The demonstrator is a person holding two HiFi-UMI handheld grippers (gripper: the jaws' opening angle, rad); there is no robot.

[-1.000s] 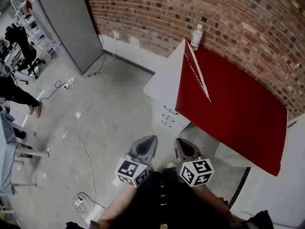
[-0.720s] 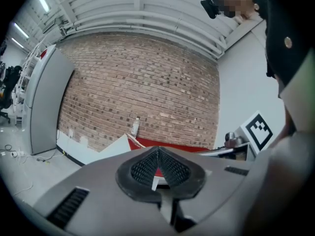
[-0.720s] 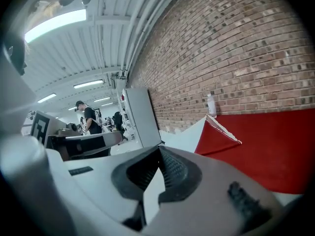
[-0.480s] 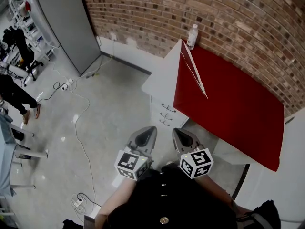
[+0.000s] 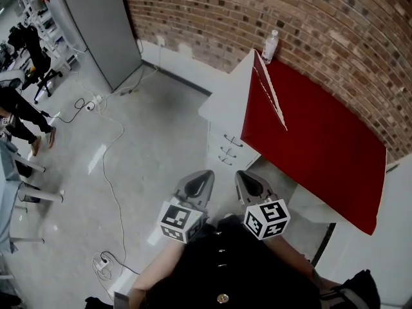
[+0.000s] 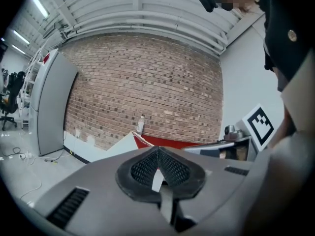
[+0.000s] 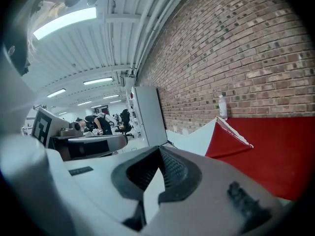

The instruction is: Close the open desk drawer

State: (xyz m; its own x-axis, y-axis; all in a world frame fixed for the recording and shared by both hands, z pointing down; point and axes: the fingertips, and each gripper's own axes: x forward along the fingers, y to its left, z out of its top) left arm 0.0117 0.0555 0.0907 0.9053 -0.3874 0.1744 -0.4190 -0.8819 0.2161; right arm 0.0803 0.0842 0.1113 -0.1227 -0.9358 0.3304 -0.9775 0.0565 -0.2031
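Note:
A desk under a red cloth [image 5: 315, 140] stands against the brick wall. Beneath its left end is a white drawer unit [image 5: 217, 148] with three dark handles. From this steep angle I cannot tell which drawer stands open. My left gripper [image 5: 205, 176] and right gripper [image 5: 243, 176] hover side by side close to my body, short of the drawer unit and touching nothing. Both are shut and empty. In the left gripper view the left gripper [image 6: 158, 152] points at the desk's corner [image 6: 133, 137]. In the right gripper view the right gripper [image 7: 158, 154] points towards the red cloth [image 7: 266, 151].
A clear bottle [image 5: 271, 46] stands at the desk's back corner. A grey cabinet [image 5: 96, 24] stands at the far left. Cables [image 5: 106, 172] and a power strip [image 5: 102, 261] lie on the concrete floor. People [image 5: 16, 111] and chairs are far left. A white partition [image 5: 380, 237] is at the right.
The head view has swung slightly, so the desk sits a little further right. Both grippers keep their place in front of me. The person at the far left has shifted.

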